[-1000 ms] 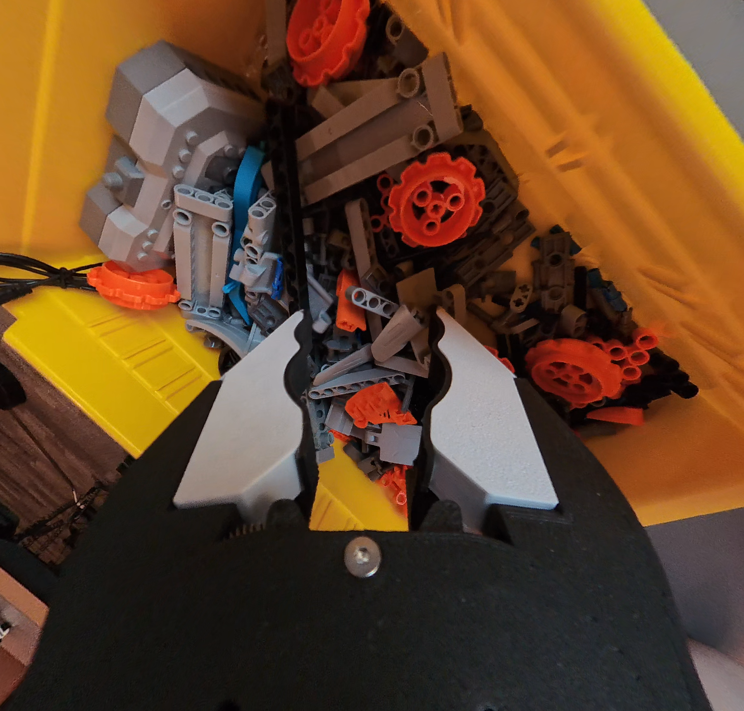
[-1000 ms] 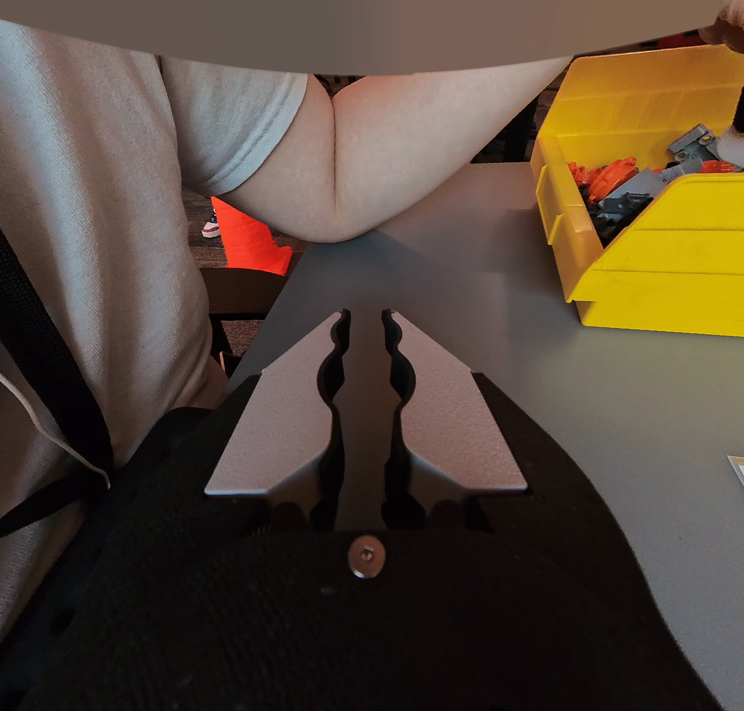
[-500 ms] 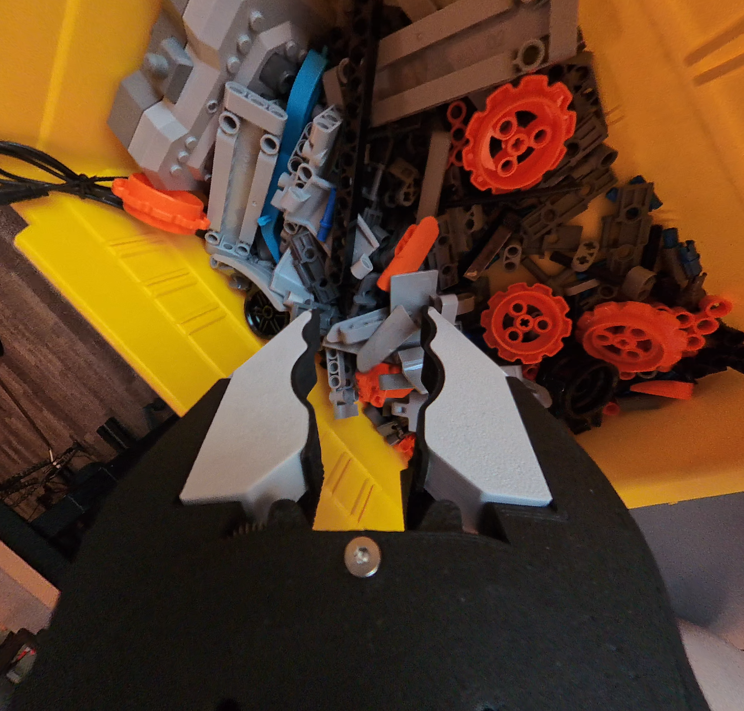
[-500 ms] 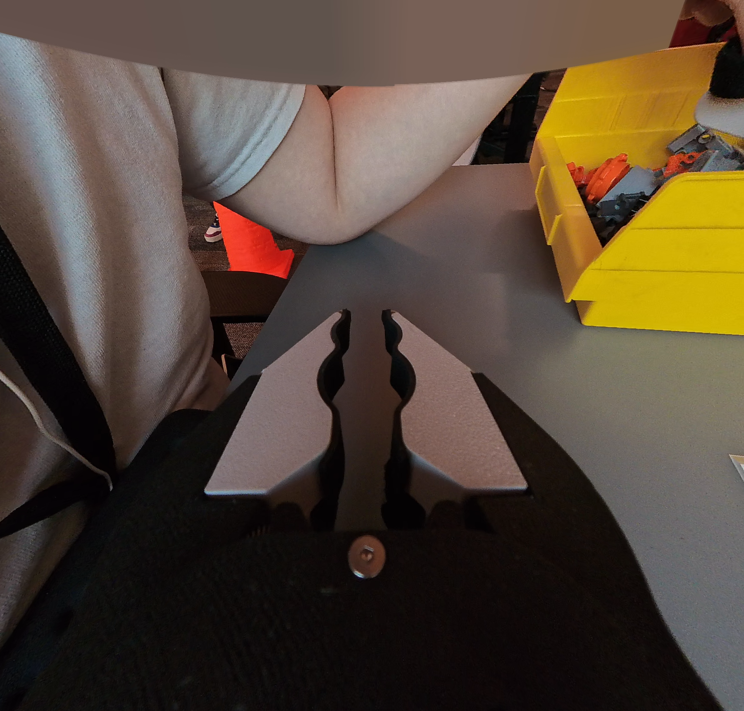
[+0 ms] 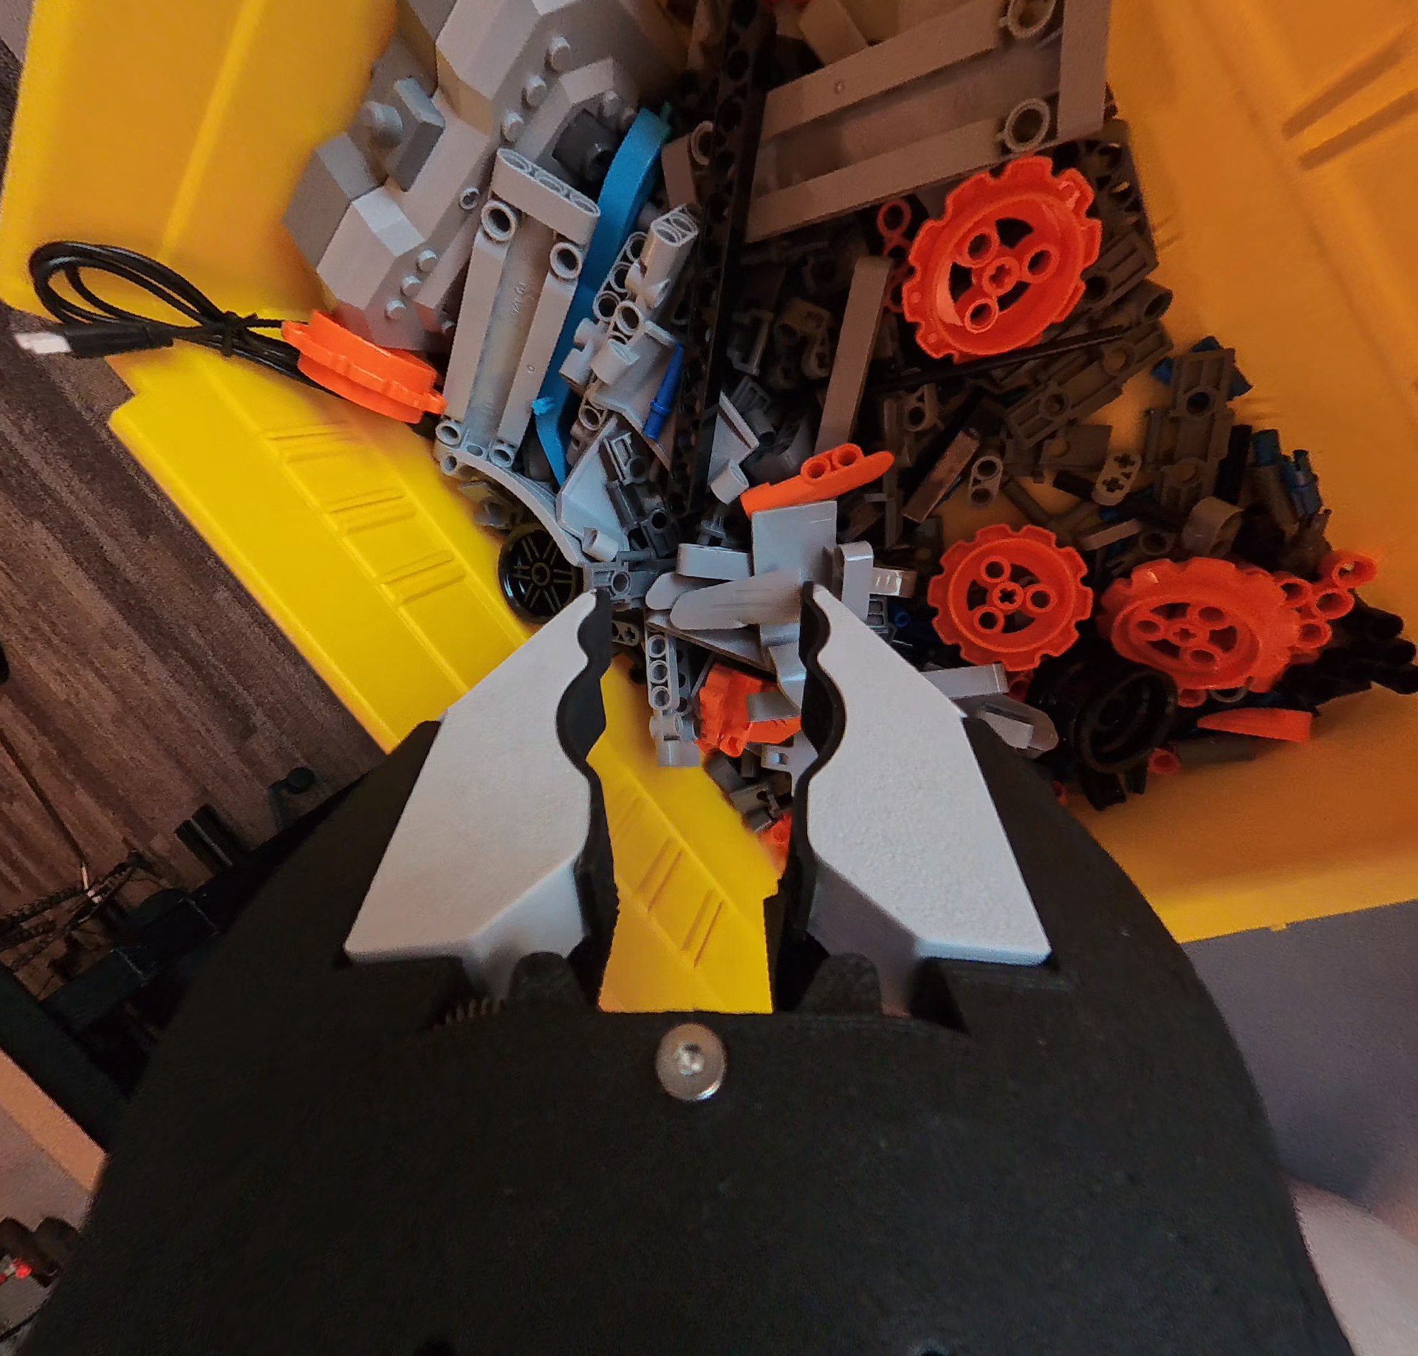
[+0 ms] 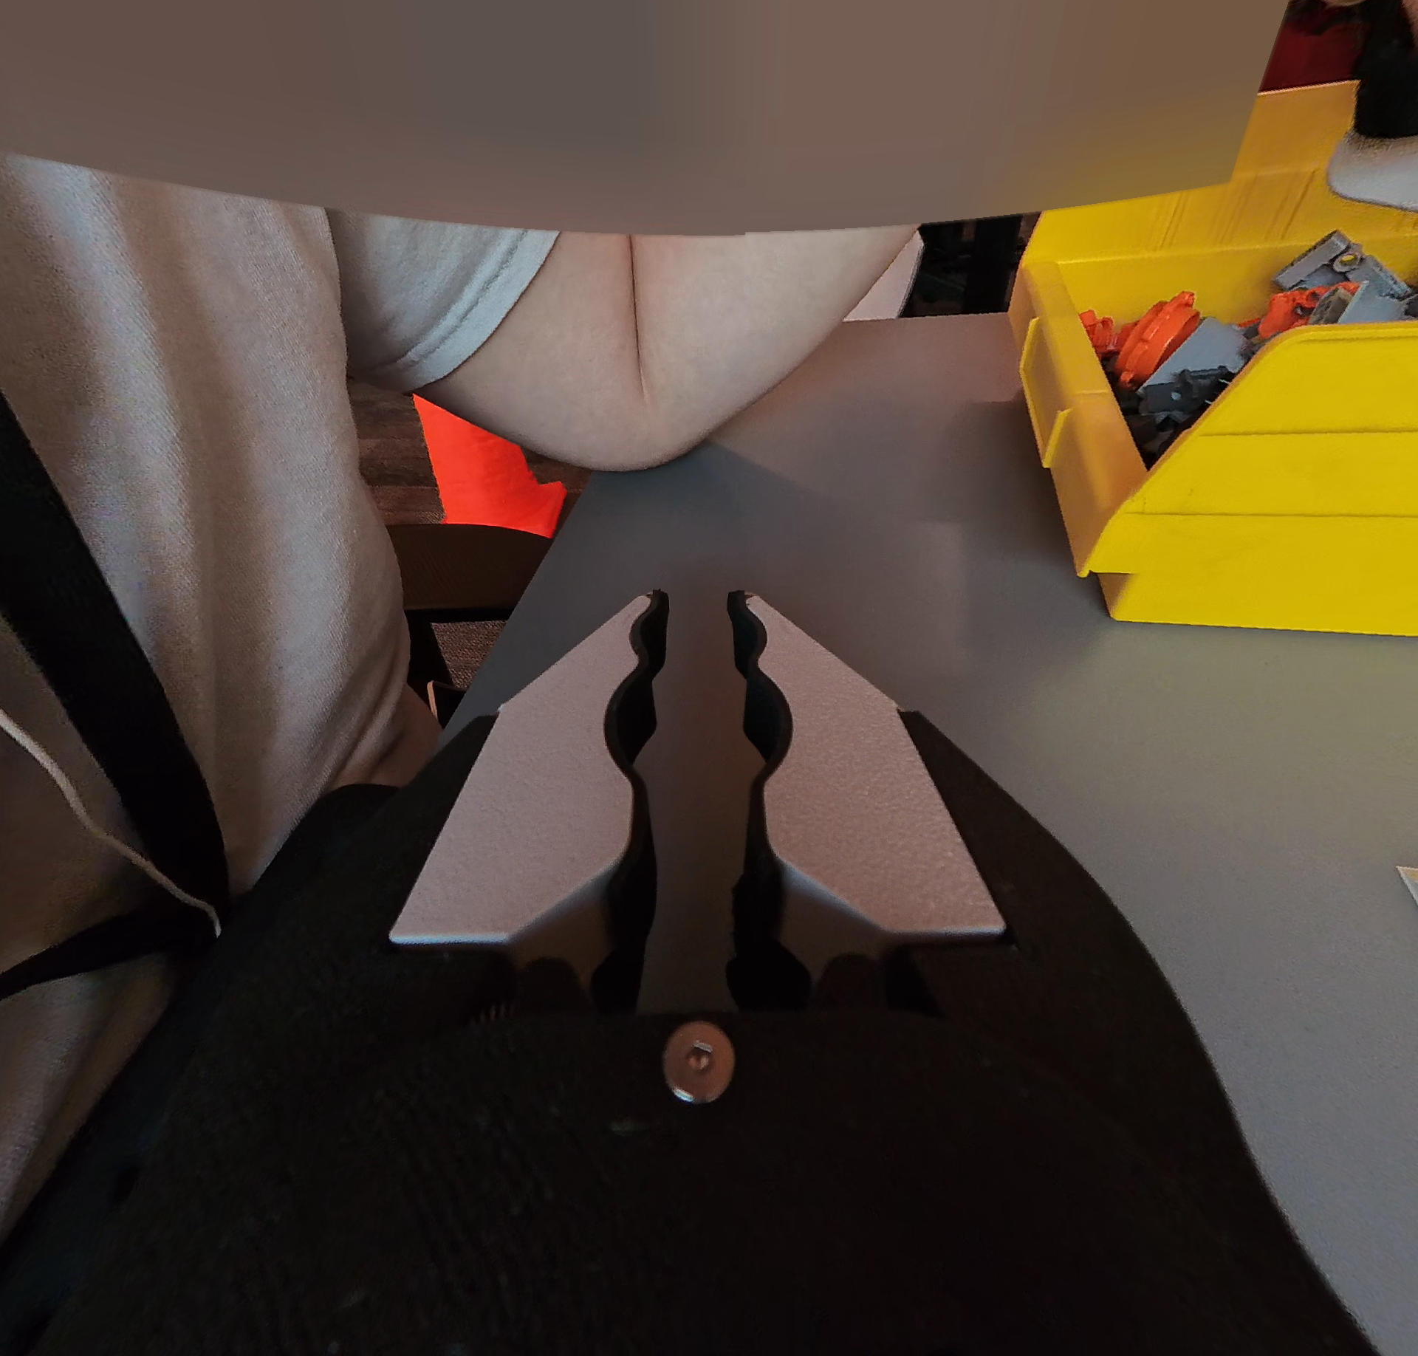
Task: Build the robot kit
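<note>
My left gripper [image 5: 702,605], jaws wide, hovers over grey plastic building pieces [image 5: 756,598] in the yellow plastic bin [image 5: 322,506]; my right gripper [image 6: 697,596] idles, jaws narrowly parted and empty, over the grey table [image 6: 1151,744]; closing on one piece looks next

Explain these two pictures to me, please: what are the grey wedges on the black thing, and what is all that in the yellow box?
No robot arm here: a person holds a hand-held two-finger gripper in each hand, each carrying a camera looking forward along its fingers. The grey wedges are those fingers.

One picture comes from the left gripper. It is open and holds nothing, poised over a yellow plastic bin full of toy building pieces: orange gear wheels, grey beams, a long black beam and a big grey block. A black cable hangs over the bin's edge.

The other picture comes from the right gripper, also open and empty, over a grey table. It shows the same bin from outside, and the person's arm in a light shirt. The blurred patch was added for privacy.
</note>
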The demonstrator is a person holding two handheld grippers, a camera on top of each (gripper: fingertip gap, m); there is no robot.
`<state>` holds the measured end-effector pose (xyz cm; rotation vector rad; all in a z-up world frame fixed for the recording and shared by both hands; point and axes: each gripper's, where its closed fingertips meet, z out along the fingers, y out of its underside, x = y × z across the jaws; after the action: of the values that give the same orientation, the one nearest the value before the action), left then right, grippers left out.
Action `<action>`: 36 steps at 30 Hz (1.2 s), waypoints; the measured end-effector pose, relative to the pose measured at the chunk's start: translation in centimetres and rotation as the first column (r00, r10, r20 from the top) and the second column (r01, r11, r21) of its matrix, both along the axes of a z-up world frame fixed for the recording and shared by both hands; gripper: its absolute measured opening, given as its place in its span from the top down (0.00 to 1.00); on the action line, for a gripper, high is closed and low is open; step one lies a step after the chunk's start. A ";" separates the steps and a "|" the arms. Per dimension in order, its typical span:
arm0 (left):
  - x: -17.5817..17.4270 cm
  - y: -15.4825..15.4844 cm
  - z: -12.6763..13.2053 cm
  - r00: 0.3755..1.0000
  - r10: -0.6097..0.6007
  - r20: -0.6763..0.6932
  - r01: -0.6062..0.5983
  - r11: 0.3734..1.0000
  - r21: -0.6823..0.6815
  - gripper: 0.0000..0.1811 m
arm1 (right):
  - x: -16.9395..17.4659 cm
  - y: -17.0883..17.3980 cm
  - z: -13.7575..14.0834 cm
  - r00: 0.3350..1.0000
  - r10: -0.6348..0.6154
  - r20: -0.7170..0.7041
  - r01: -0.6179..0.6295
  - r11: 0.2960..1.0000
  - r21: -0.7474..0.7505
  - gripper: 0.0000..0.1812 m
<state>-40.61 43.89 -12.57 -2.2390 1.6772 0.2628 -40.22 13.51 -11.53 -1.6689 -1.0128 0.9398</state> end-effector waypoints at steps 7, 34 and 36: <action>3.0 -2.8 0.8 0.986 -0.141 0.089 0.145 0.988 -0.044 0.76 | -0.1 -0.2 0.0 1.000 0.004 0.003 -0.004 1.000 0.006 0.91; 9.3 -7.1 -3.3 0.686 -0.696 0.211 0.706 0.707 0.039 0.92 | -0.2 -0.3 0.1 1.000 0.013 -0.013 -0.013 1.000 -0.015 0.91; 9.1 -7.1 -4.0 0.709 -0.673 0.213 0.689 0.725 -0.002 0.89 | -0.2 -0.3 0.2 1.000 0.012 -0.016 -0.013 1.000 -0.016 0.91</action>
<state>-31.50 36.78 -16.61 -1.4560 2.2783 -0.2153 -40.37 13.23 -11.36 -1.6672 -1.0084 0.9703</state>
